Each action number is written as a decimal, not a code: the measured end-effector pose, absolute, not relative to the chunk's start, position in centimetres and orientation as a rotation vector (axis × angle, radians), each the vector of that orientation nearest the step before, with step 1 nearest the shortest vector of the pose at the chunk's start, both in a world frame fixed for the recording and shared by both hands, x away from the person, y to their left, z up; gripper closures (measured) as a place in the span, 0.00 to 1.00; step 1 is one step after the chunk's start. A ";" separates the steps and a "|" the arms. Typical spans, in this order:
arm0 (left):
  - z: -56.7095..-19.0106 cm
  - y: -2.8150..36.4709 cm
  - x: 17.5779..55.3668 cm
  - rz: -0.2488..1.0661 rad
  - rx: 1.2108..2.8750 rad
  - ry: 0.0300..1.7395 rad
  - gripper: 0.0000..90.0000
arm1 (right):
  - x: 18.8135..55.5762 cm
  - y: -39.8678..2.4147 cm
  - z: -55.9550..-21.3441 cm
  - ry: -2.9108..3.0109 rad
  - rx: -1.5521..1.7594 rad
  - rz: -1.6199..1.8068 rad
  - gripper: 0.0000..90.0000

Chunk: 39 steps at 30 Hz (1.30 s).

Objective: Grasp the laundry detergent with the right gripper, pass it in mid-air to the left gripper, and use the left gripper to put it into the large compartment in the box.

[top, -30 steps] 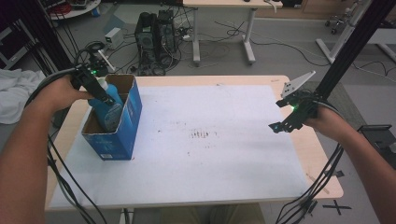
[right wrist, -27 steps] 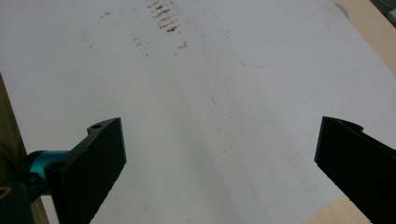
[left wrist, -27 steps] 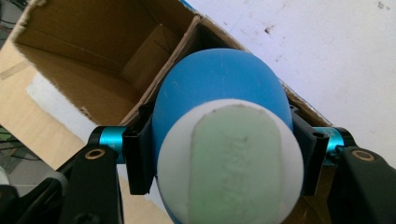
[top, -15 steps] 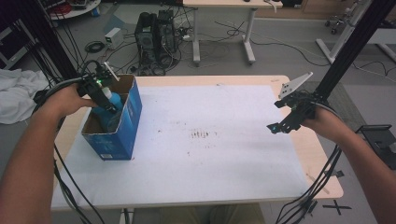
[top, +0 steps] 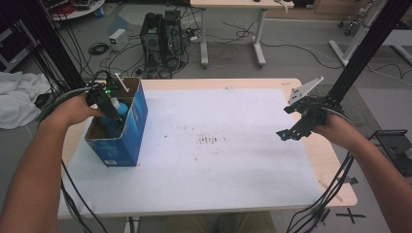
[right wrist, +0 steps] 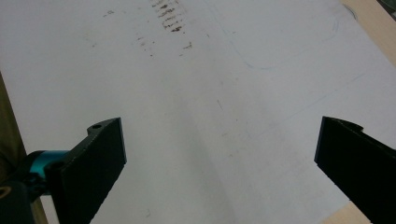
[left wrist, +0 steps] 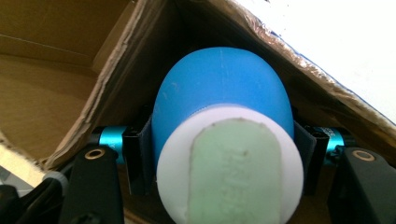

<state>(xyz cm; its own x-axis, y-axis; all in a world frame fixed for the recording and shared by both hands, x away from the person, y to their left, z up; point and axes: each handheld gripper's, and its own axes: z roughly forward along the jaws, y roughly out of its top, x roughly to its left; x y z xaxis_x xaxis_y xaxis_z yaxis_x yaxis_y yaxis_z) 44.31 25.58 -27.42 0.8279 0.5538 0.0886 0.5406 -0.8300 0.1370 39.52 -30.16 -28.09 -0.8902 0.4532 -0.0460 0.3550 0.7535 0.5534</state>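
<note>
At left of the high view, a blue bottle point(left wrist: 219, 98) is clamped by the left hand-held gripper point(top: 111, 108) inside the cardboard box point(top: 130, 133), release judged next; the right hand-held gripper point(right wrist: 219, 154) is held wide open, empty.

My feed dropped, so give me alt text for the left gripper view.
The left gripper is shut on a blue rounded bottle with a white base, inside an open brown cardboard box. White table cover shows beyond the box rim.

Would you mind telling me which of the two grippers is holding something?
The left gripper, down in the blue box: its jaws clamp a blue bottle. The right gripper hangs open over the white sheet, holding nothing.
</note>
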 end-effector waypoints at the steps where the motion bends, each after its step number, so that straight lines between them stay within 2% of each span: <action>1: -27.7 25.5 44.2 0.195 2.877 0.894 0.42 | 39.5 -30.2 -28.1 2.772 0.643 0.823 0.01; 2: -27.6 25.6 44.4 0.184 2.918 0.858 0.42 | 39.5 -30.2 -28.1 2.775 0.640 0.825 0.01; 4: -28.0 25.5 44.1 0.195 2.834 0.929 0.42 | 39.5 -30.1 -28.1 2.770 0.634 0.830 0.01; 5: -27.6 25.7 44.4 0.179 2.911 0.862 0.42 | 39.5 -30.1 -28.1 2.773 0.631 0.830 0.01; 8: -27.7 25.7 44.5 0.174 2.915 0.861 0.42 | 39.5 -30.1 -28.2 2.776 0.631 0.831 0.01; 9: -28.0 25.6 44.2 0.192 2.844 0.930 0.42 | 39.5 -30.0 -28.2 2.775 0.632 0.829 0.01; 10: -27.7 25.8 44.4 0.183 2.904 0.879 0.42 | 39.5 -30.0 -28.2 2.778 0.630 0.830 0.01; 12: -28.0 25.6 44.2 0.185 2.838 0.940 0.42 | 39.5 -29.9 -28.2 2.778 0.626 0.831 0.01; 13: -27.7 25.8 44.5 0.167 2.910 0.880 0.42 | 39.5 -29.9 -28.2 2.775 0.625 0.832 0.01; 16: -27.7 25.9 44.5 0.154 2.902 0.895 0.42 | 39.5 -29.8 -28.2 2.778 0.631 0.828 0.01; 17: -28.0 25.8 44.2 0.157 2.818 0.969 0.41 | 39.4 -29.8 -28.3 2.777 0.629 0.830 0.01; 19: -27.7 26.2 44.5 0.150 2.884 0.919 0.38 | 39.5 -29.8 -28.3 2.780 0.624 0.830 0.01; 24: -27.5 26.6 44.3 0.147 2.863 0.931 0.38 | 39.4 -29.8 -28.5 2.786 0.629 0.824 0.01; 26: -27.5 26.7 44.3 0.145 2.856 0.949 0.31 | 39.5 -29.7 -28.5 2.787 0.626 0.827 0.01; 28: -27.5 26.6 44.1 0.169 2.807 0.974 0.31 | 39.5 -29.7 -28.5 2.786 0.622 0.829 0.01; 39: -26.5 27.0 43.6 0.171 2.792 0.968 0.31 | 39.5 -29.8 -28.4 2.777 0.608 0.838 0.01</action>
<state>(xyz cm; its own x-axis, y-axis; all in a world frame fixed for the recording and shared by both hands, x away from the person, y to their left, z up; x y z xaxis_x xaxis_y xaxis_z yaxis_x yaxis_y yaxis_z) 43.62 27.04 -26.51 0.7813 0.6223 0.0490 0.6014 -0.7714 0.2079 39.46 -29.83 -28.43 -0.9007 0.4314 -0.0510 0.3312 0.7579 0.5620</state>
